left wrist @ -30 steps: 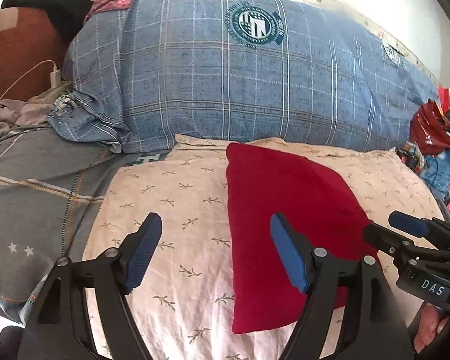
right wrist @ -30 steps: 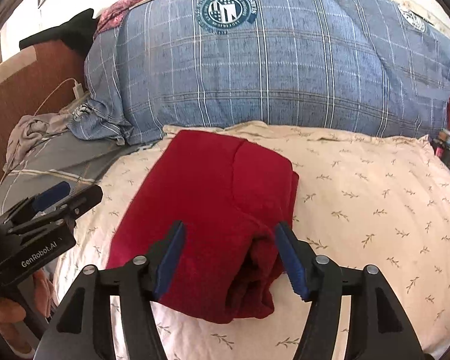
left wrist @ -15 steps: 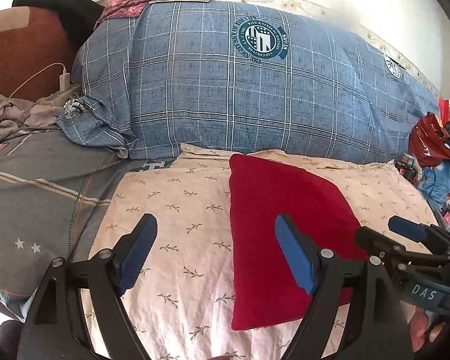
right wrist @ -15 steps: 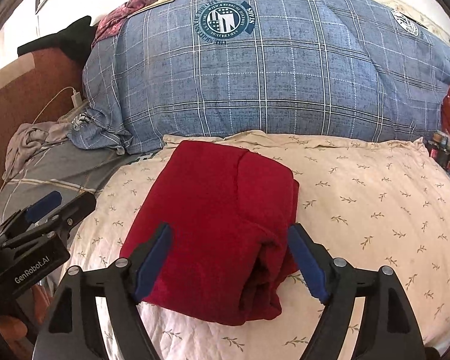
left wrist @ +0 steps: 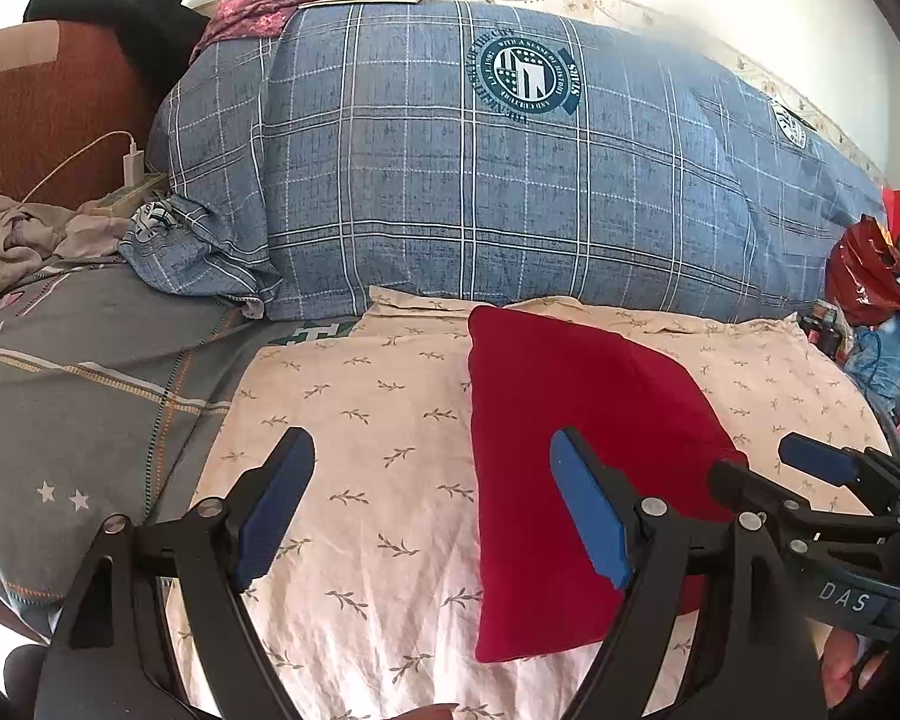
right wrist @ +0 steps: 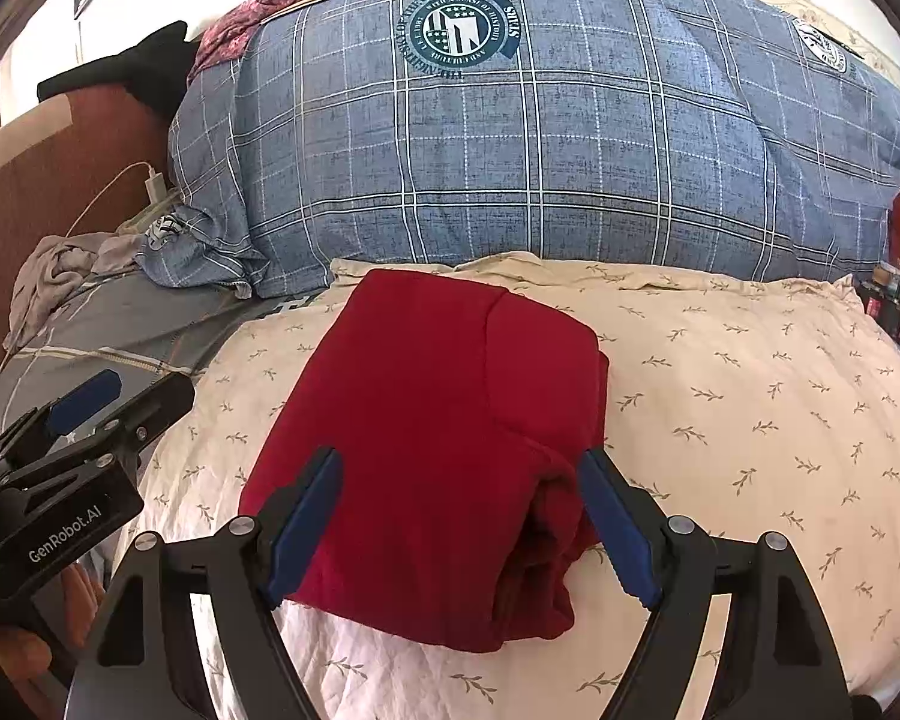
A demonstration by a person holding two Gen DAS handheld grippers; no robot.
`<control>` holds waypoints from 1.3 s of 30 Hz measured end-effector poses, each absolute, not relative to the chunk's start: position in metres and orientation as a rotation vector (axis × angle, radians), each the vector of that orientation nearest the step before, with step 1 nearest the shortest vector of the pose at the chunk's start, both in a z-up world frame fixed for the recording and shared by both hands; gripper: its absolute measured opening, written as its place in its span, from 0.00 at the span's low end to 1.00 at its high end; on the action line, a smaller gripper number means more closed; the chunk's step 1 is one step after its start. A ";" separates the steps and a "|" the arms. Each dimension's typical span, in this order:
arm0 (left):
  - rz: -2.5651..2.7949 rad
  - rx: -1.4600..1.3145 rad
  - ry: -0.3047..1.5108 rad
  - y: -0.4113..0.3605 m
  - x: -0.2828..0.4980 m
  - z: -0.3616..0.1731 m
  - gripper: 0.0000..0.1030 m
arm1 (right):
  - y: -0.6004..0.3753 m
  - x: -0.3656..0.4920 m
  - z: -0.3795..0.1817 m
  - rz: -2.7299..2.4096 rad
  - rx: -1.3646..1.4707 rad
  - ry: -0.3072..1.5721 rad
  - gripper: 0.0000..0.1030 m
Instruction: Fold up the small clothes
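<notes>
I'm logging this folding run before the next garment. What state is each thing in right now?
Red garment: folded into a compact bundle, lying on the floral sheet, free of both tools.
Left tool: open, nothing between its pads, over bare sheet.
Right tool: open after widening, held just above the bundle's near edge.
Blue plaid duvet: bundled up behind the garment.
White charger: plugged in.

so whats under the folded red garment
The red garment lies on a cream sheet with a small leaf print, which shows on every side of it. The patch of sheet directly beneath is covered, so anything there cannot be seen. Its inner folded layers are hidden too.
</notes>
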State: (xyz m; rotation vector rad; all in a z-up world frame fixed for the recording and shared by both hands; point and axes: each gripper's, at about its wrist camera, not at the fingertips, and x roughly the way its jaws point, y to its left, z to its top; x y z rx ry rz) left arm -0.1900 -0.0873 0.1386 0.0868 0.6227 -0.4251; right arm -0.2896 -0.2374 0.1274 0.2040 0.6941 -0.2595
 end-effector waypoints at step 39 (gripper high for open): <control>-0.419 0.112 0.672 -0.096 -0.176 0.121 0.79 | -0.236 -0.269 0.115 -0.251 0.206 0.736 0.79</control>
